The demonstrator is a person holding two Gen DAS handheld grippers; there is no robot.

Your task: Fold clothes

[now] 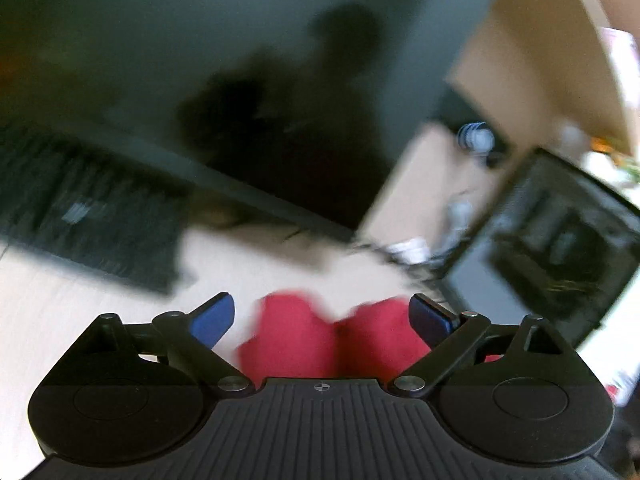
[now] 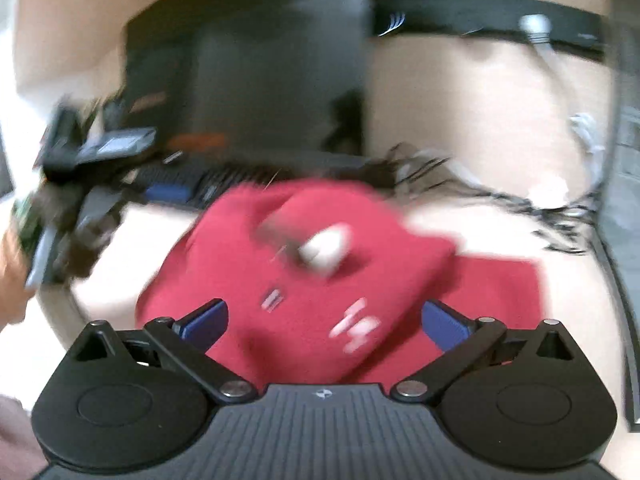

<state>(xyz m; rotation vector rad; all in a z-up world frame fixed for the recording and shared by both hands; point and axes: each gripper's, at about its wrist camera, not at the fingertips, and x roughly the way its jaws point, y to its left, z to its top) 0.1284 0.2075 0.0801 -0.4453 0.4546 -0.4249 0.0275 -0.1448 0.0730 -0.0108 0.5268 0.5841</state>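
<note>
Garment: red garment [image 2: 304,280], folded in layers, white print on top, lies on the pale table [image 2: 500,232] at frame centre, blurred | Containers: cannot tell | left gripper [image 1: 322,316]: fingers spread wide, nothing gripped, red cloth beyond them | right gripper [image 2: 324,320]: fingers spread wide, holding nothing, garment between and beyond them.

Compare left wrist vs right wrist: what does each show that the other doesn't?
Left wrist only: a dark keyboard-like slab on the table, a black boxy device at right, and just two red lobes of the garment.

Right wrist only: the red garment almost whole, bunched, with white print and a white label, plus tangled black cables behind it.

Both: heavy motion blur, the red garment on a pale table, and blue-padded jaws wide apart, gripping nothing: left gripper, right gripper.
</note>
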